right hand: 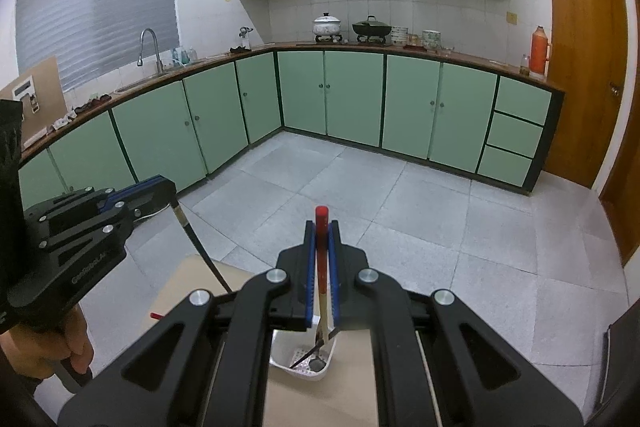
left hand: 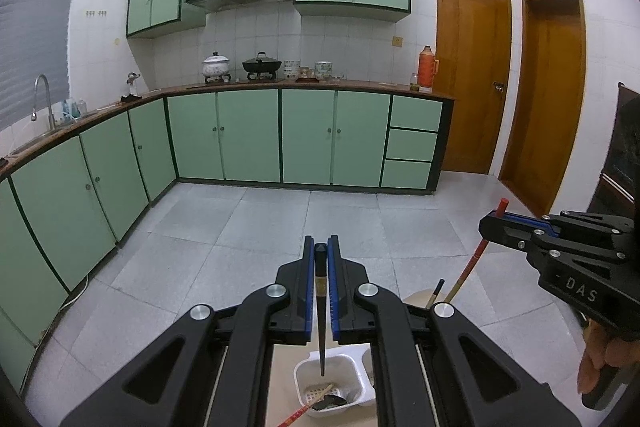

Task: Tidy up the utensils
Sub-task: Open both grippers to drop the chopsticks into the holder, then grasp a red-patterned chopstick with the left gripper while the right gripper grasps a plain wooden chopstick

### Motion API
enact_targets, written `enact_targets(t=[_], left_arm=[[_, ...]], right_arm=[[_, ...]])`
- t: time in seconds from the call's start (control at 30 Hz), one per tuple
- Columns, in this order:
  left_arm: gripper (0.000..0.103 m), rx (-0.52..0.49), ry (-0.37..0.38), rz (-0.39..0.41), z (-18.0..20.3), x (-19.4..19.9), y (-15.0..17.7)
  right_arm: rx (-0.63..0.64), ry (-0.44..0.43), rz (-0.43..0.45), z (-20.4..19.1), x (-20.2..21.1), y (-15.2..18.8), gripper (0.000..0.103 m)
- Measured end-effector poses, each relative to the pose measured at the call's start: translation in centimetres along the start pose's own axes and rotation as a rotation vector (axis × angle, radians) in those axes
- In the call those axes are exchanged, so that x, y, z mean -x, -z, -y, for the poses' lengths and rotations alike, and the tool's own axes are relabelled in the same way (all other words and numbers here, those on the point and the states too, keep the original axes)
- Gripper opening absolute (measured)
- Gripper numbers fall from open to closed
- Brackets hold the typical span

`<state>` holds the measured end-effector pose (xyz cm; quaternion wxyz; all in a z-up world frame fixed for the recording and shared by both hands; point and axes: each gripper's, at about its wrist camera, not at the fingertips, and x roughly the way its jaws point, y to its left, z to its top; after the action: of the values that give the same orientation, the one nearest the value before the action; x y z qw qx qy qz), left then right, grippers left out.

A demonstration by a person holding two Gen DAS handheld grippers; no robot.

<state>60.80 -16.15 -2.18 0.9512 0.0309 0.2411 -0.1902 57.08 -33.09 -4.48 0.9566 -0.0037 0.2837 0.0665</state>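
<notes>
Left gripper pinching black chopstick, stick hanging tip-down from jaws, long axis near vertical; white basket directly under tip, so drop line looks aligned

Right gripper clamped on red-topped chopstick, lower end already inside same basket, below and just ahead of jaws

Judgement: right stick nearer release; next move straight descent
</notes>
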Motion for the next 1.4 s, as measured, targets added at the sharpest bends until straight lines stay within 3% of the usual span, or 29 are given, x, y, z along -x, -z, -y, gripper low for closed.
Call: enact_targets(t=[0.37, 0.43, 0.47, 0.63, 0.7, 0.73, 0.87, 1.07, 1.2, 1.27, 1.4], left_arm=[[0.007, 0.023, -0.012, -0.079, -1.0, -2.9, 2.8], [0.025, 0.023, -0.016, -0.083, -1.3, -2.5, 3.3], [0.037, 0.019, -0.020, -0.073, -1.4, -2.0, 3.4], [0.044, -0.019, -0.016, -0.010, -1.5, 3.5, 4.2], [0.063, -0.036, -0.020, 0.027, -1.3, 7.1, 5.9], [0.066, -0.041, -0.023, 0.048, -1.2, 8.8, 7.0], [0.071, -0.044, -0.016, 0.076, -0.2, 15.2, 14.3], [0.073, 0.023, -0.038, 0.029, 2.2, 20.7, 27.6], [0.076, 0.074, -0.089, 0.041, 3.3, 22.9, 32.6], [0.076, 0.136, -0.106, 0.038, 3.0, 23.4, 34.5], [0.076, 0.147, -0.114, -0.008, 3.5, 23.2, 37.2]], right_arm=[[-0.016, -0.003, -0.093, 0.3, -3.6, 3.3, 0.009], [-0.022, 0.012, -0.090, 0.6, -3.2, 3.3, 0.040], [-0.025, 0.019, -0.068, 0.8, -2.4, 3.6, 0.042], [-0.069, -0.016, -0.007, 2.0, 2.9, 6.6, 0.041], [-0.075, -0.031, 0.021, 2.3, 5.8, 9.5, 0.041], [-0.077, -0.036, 0.029, 2.2, 7.1, 11.6, 0.041], [-0.054, -0.034, -0.001, 0.4, 10.8, 22.4, 0.042], [-0.021, -0.059, -0.107, -5.0, 13.6, 36.8, 0.039], [0.009, -0.073, -0.152, -8.4, 14.2, 41.5, 0.037], [0.005, -0.079, -0.163, -9.4, 14.0, 42.7, 0.035], [0.006, -0.107, -0.174, -10.9, 13.9, 43.8, 0.031]])
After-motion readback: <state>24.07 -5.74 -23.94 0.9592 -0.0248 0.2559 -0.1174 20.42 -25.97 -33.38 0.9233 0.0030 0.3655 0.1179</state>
